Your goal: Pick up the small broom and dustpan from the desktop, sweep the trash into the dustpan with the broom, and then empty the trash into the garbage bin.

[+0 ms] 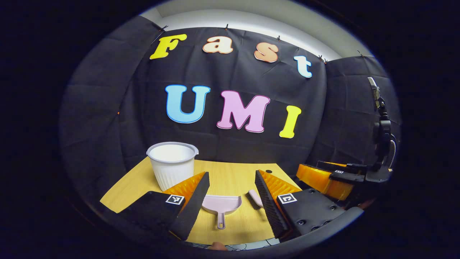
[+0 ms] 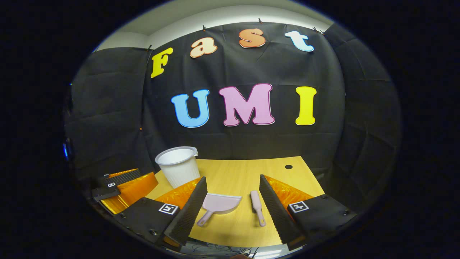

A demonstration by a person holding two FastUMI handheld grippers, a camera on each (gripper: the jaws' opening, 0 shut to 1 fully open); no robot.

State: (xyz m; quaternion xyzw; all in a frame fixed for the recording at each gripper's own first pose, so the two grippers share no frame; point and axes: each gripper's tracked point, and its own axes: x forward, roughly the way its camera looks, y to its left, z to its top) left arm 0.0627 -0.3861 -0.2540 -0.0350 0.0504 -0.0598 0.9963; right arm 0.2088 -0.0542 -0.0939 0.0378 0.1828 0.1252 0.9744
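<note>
Bin [image 2: 178,165] behind dustpan [image 2: 220,204], broom [image 2: 257,207] beside

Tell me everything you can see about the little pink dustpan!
The dustpan is small, pale pink and looks like plastic. It has a wide shallow scoop and a short handle with a hole at its end. It lies flat on the wooden desk, empty, near the white bin, with the broom beside it. Nothing grips it.

I see black cloth walls [image 2: 107,108] rising behind the wooden bench [image 2: 244,172], with a pale ceiling [image 1: 251,18] above them.
</note>
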